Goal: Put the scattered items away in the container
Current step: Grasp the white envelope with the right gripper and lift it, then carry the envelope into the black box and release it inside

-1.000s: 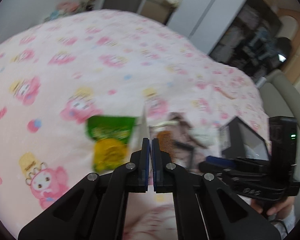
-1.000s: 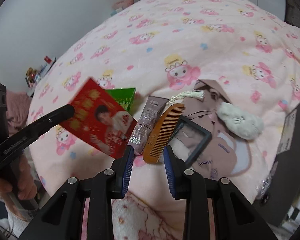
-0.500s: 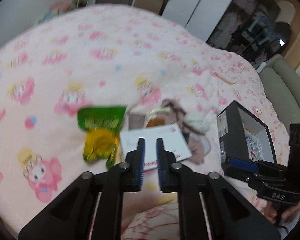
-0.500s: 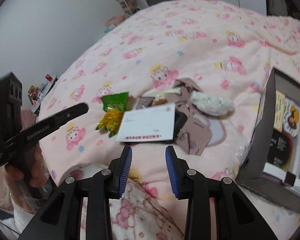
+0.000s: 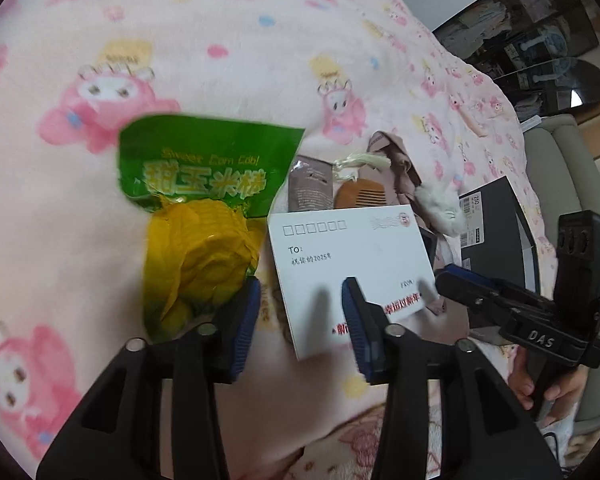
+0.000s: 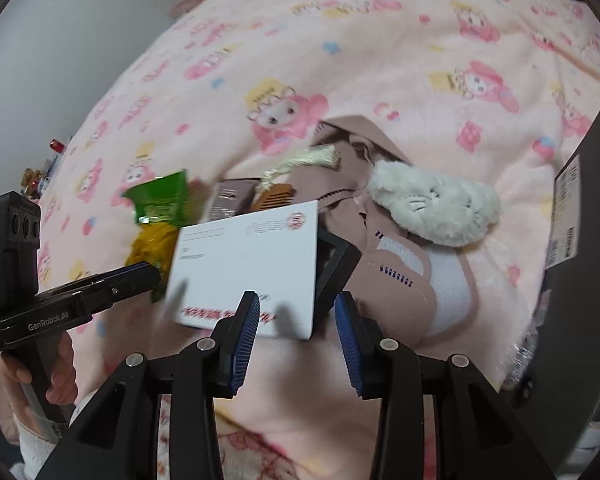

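Scattered items are lying in a loose pile on the pink blanket (image 5: 228,32), none yet in the black box (image 5: 496,236), so the picking step is only beginning. The left gripper (image 5: 298,316) is hanging over the pile with its jaws spread, having just been opening, and nothing is pinched between them. The white envelope (image 5: 348,256) is lying just ahead of its right finger, the green and yellow corn snack packet (image 5: 204,208) just ahead of its left finger. Beyond the envelope a wooden comb (image 5: 362,196), a brown sachet (image 5: 310,184) and a white plush (image 5: 440,204) are resting close together.

The right gripper (image 6: 296,320) is also spread, its jaws having just been opening, empty, with the envelope's near edge directly ahead of it and the box well off to its right. The next move probably calls for one gripper to dip lower and close on the envelope's thin edge, which is lying flat and may slip.
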Tool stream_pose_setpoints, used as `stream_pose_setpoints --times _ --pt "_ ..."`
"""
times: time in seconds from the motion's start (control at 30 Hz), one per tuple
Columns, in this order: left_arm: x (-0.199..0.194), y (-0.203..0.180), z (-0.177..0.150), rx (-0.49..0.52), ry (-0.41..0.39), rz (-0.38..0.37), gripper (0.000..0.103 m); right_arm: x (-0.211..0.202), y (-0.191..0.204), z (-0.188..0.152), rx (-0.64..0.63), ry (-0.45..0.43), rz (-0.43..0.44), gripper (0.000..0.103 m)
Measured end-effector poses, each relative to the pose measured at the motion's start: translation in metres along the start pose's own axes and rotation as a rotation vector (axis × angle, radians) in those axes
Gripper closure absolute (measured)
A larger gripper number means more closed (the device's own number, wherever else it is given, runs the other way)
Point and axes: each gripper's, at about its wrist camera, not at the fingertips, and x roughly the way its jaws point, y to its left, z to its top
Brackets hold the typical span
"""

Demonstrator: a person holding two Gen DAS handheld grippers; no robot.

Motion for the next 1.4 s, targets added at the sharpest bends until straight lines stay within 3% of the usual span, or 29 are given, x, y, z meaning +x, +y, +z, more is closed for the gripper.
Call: stream_pose_setpoints --times 0.13,0.2,0.23,0.27,0.37,0.57,0.8,1.1,1.27,1.4 --pt "0.018 0.001 0.004 -0.010 0.046 -0.035 0.056 0.019 -0.005 0.002 0.014 0.035 0.028 0.067" --pt "0.021 -0.002 0.005 -0.006 0.043 -0.036 0.063 0.019 -0.003 0.002 0.005 0.024 0.034 0.067" --pt "0.022 -0.005 0.005 0.009 0.040 -0.032 0.077 0.016 -0.003 0.002 0.003 0.010 0.051 0.067" --pt "0.021 -0.009 0.005 0.024 0.036 -0.025 0.081 0.012 -0.001 0.002 0.000 -0.002 0.074 0.067" --pt "0.008 -0.022 0.002 0.082 -0.001 0.040 0.081 -0.002 0.004 -0.002 -0.021 -0.029 0.108 0.068" --pt "-0.036 -0.054 -0.011 0.148 -0.074 -0.013 0.082 -0.059 0.005 -0.022 -0.028 -0.125 0.115 0.068" --pt "-0.064 -0.153 -0.031 0.315 -0.120 -0.124 0.082 -0.153 -0.030 -0.064 -0.004 -0.241 0.044 0.068" --pt "0.006 -0.304 -0.038 0.532 -0.040 -0.199 0.082 -0.234 -0.149 -0.114 0.103 -0.321 -0.107 0.068" --pt "0.066 -0.362 -0.039 0.580 0.030 -0.188 0.082 -0.227 -0.217 -0.120 0.170 -0.283 -0.168 0.068" --pt "0.110 -0.379 -0.047 0.623 0.097 -0.118 0.081 -0.209 -0.253 -0.128 0.265 -0.281 -0.133 0.068"
